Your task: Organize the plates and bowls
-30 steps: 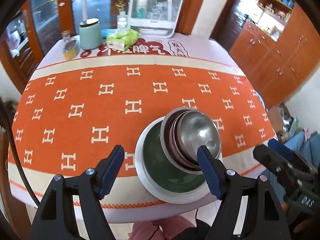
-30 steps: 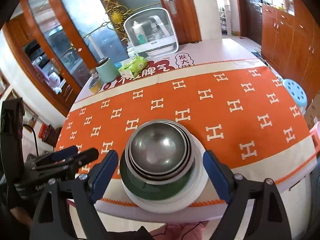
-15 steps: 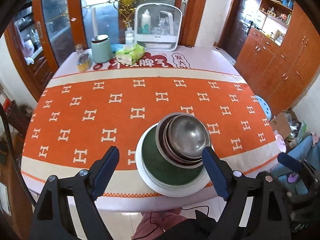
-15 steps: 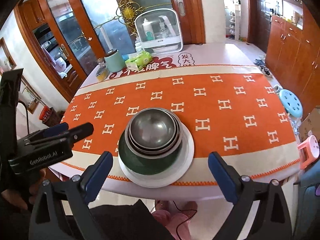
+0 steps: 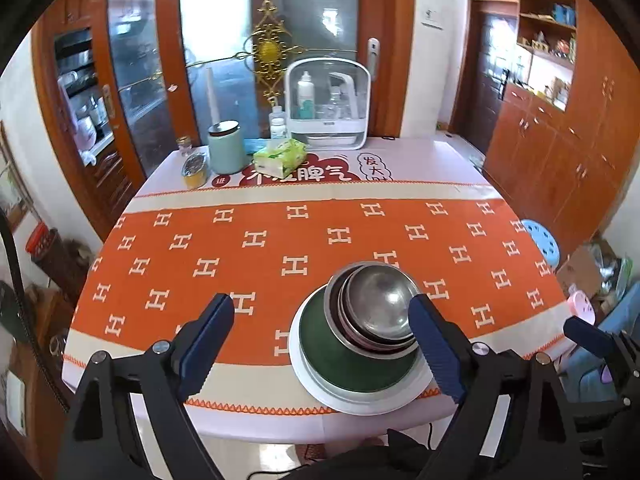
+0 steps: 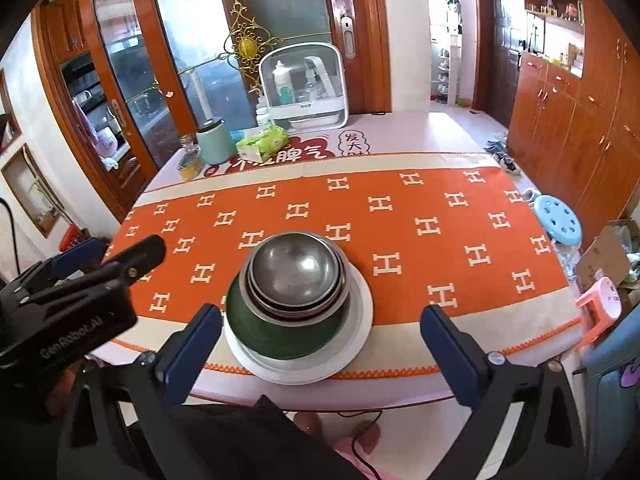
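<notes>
The worktop (image 5: 400,160) fills both views, draped with an orange cloth (image 5: 304,240) printed with white H marks and edged in cream. Near its front edge sits a white plate (image 5: 320,388), and on that a dark green bowl (image 5: 320,344) holding a nest of stainless steel bowls (image 5: 380,304), the smallest on top; in the right wrist view the same stack shows as plate (image 6: 360,336), green bowl (image 6: 280,332) and steel bowls (image 6: 296,268).

At the far end of the worktop stands a white storage case with a clear front (image 5: 328,108) with bottles inside. Beside it, toward the left, are a pale green canister (image 5: 226,148), a green tissue pack (image 5: 280,158) and a small jar with yellow contents (image 5: 195,168).

The left claw (image 5: 320,344) hangs above the near edge with its blue-padded fingers (image 5: 208,344) spread wide apart, holding nothing; the stack lies between them in the view, closer to the right pad. The right claw (image 6: 320,356) is likewise wide apart and empty, with the stack showing between its pads (image 6: 448,352). A blue plastic stool (image 6: 558,220) stands on the floor off the worktop's right side.
</notes>
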Available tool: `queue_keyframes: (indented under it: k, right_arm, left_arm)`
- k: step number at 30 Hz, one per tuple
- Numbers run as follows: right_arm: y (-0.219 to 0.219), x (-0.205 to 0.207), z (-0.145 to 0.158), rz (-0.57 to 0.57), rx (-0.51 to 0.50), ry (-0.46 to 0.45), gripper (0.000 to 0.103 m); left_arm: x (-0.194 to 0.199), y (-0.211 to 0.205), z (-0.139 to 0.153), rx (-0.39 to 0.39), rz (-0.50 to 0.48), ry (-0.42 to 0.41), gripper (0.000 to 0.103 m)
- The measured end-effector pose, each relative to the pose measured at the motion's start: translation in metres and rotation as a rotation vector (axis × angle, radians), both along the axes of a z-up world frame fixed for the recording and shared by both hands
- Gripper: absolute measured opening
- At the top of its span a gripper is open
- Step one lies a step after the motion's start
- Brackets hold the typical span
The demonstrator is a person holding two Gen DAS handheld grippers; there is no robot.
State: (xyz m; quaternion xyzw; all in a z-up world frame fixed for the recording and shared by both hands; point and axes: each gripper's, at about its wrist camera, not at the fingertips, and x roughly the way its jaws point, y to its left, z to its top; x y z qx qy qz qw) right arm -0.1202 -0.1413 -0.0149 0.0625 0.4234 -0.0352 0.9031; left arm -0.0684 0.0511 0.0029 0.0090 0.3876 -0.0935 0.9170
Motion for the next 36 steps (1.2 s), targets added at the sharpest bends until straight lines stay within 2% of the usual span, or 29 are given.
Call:
queue_keyframes:
  k: [5,11,19,36]
  right_arm:
    - [0.005,-0.003,0.003,0.0,-0.019,-0.019,0.103]
    - [0.006,-0.004,0.004,-0.024,-0.024,-0.03,0.103]
    - [0.005,-0.004,0.001,-0.054,-0.023,-0.01,0.103]
    - [0.005,0.001,-0.004,-0.056,-0.02,0.007,0.103]
  left_arm:
    - [-0.004,0.007,0.005,-0.002,0.031,-0.045,0.102]
    - [-0.005,0.009,0.007,0.01,0.034,-0.056,0.102]
    - [0.006,0.009,-0.002,0.033,0.044,0.008,0.102]
    - [0.01,0.009,-0.009,0.041,0.033,0.012,0.102]
